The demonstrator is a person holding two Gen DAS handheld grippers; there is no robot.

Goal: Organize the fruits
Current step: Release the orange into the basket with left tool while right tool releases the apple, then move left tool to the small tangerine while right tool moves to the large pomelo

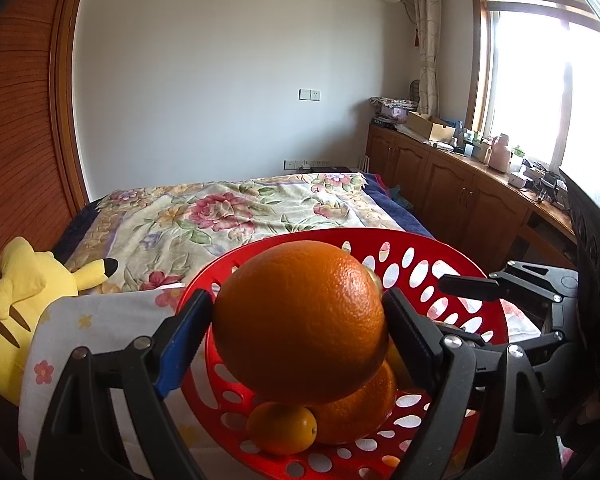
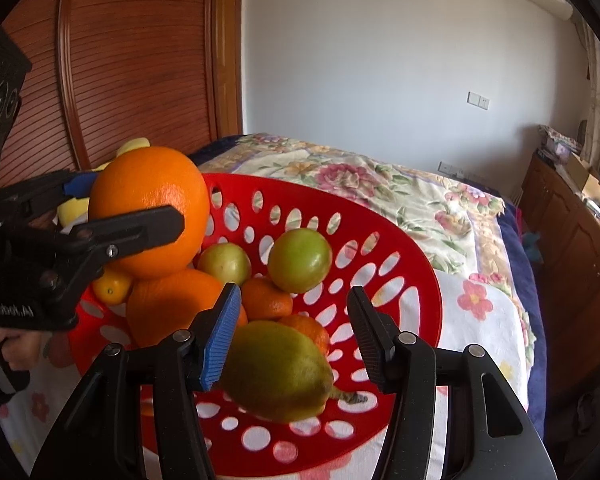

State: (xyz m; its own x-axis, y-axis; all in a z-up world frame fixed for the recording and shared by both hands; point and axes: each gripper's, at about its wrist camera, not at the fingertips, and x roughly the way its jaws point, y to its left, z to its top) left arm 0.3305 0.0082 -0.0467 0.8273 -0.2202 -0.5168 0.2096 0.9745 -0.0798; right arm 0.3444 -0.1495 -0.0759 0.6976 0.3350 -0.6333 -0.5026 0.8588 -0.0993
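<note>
Red basket (image 2: 412, 280) nearly full | left gripper (image 1: 300, 316) clamps big orange (image 1: 300, 320) above it, unreleased | right gripper (image 2: 294, 332) spread, empty, over pear (image 2: 276, 372)

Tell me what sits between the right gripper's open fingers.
In the right wrist view, a yellow-green pear lies in the red basket between the right gripper fingers, not clamped.

Red perforated basket (image 2: 416, 280), bright orange (image 1: 300, 320), green-yellow pear (image 2: 276, 372), floral bedspread (image 1: 220, 208).
</note>
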